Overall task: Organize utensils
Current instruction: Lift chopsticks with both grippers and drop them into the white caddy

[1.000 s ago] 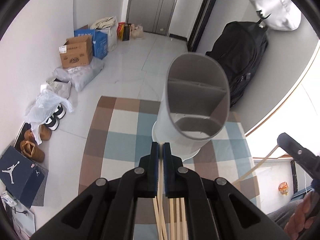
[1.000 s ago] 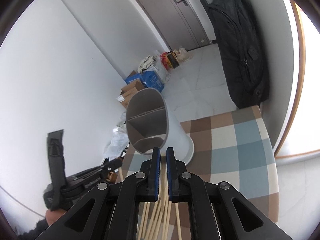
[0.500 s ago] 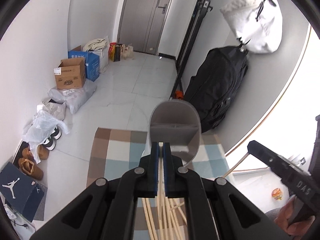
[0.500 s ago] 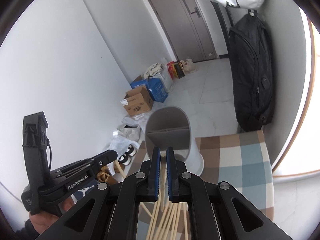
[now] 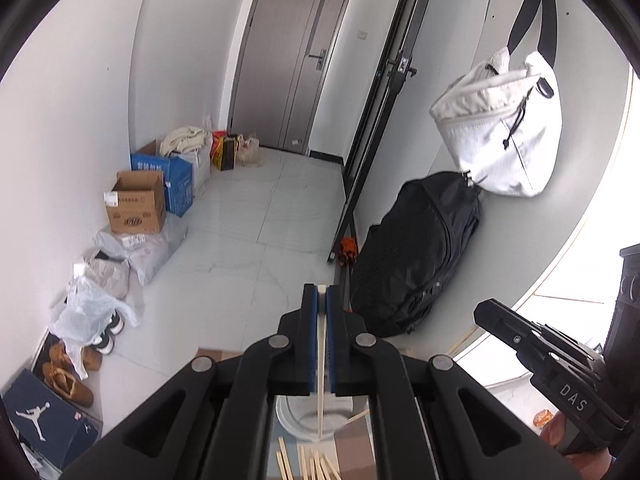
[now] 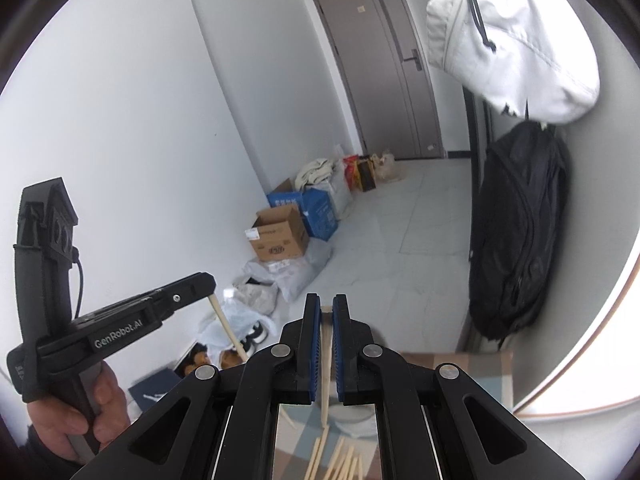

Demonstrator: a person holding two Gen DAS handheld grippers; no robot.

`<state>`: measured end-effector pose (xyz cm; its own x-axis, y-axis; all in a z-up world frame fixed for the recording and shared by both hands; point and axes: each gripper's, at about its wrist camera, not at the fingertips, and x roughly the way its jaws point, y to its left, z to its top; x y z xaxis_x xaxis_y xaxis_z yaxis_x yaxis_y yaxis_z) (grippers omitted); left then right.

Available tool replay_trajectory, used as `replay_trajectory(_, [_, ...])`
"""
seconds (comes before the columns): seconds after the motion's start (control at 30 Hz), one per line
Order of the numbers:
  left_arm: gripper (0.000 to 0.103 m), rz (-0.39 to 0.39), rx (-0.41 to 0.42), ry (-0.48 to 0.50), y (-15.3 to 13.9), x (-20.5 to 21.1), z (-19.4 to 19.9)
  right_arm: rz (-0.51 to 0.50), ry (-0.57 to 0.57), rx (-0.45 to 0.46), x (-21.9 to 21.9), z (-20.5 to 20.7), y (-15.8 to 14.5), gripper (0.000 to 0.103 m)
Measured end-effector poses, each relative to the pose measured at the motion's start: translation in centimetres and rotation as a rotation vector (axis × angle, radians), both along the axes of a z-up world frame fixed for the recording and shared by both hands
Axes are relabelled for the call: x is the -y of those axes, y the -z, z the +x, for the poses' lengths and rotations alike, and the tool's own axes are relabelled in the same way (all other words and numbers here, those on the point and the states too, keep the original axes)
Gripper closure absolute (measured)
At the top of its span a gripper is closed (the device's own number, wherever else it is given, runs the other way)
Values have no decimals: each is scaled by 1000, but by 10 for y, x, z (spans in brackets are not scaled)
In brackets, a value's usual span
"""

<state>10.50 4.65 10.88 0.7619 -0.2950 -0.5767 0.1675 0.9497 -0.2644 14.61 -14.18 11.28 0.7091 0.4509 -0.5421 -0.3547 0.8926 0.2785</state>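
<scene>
1. White walls, a pale tiled floor and a grey door (image 5: 296, 52) at the far end fill both wrist views now; a second ago the grey holder and the checked cloth took up the middle of each.
2. My left gripper (image 5: 321, 308) is clamped tight on one pale chopstick (image 5: 321, 368), which hangs down between the blue pads. My right gripper (image 6: 327, 320) is pinched on a second chopstick (image 6: 325, 380) the same way.
3. Both grippers have come up and away from the table, each lifting its stick with it. I judge the pick-up done and the carry to the holder as the step in hand.
4. Below the left gripper I see only a sliver of the holder (image 5: 298, 420), pale grey and rounded, with the stick's lower end hanging over it. Its compartments are hidden at this angle.
5. Loose chopsticks (image 5: 312, 464) lie fanned on the cloth just in front of the holder, thin, square-cut and light wood. Those remain to be sorted.
6. Further out, a cardboard box (image 5: 136, 208) and a black backpack (image 5: 416, 256) sit along the walls, well apart from my work.
</scene>
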Motion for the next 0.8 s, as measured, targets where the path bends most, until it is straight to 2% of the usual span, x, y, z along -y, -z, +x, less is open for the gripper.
replay_trajectory(0.17, [103,-7,27,-2,0,5,18,0,18,42,-1,27,-13,98])
replay_trajectory(0.3, [103,28,43,-3,13,12,30,-23,24,64,-8,46,-11,98])
replay_trajectory(0.4, [103,55,45,-3,23,15,42,-37,30,77,-12,59,-3,98])
replay_trajectory(0.6, [103,30,-4,25,58,7,59,-51,24,49,-17,76,30,98])
replay_trajectory(0.8, [103,-6,-66,135,72,12,64,-15,-10,-12,-16,84,62,94])
